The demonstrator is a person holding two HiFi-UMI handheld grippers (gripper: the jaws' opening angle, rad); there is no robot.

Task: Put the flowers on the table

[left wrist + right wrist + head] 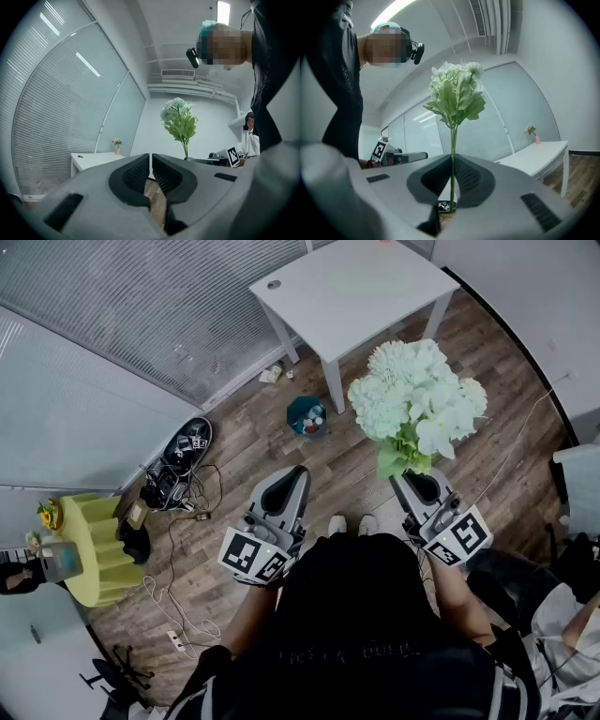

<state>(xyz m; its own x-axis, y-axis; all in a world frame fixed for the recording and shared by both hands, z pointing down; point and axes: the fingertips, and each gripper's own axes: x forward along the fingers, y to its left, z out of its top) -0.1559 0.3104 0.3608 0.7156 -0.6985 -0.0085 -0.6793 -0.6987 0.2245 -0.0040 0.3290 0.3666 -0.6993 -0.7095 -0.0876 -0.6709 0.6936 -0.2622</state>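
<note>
right gripper view: flowers [454,98] clamped (upright)

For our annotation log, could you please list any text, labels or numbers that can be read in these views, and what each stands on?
No readable text in any view.
Left claw's cube and right claw's cube: black-and-white square markers only, no letters.
Black shirt: faint print, too blurred to read.
Flowers: no tag visible.

No words, numbers or brands can be read. The marker cube [253,557] on the left gripper [298,472] and its twin on the right gripper [417,482] bear only black-and-white square patterns. Faint print on the shirt [375,615] is illegible.
</note>
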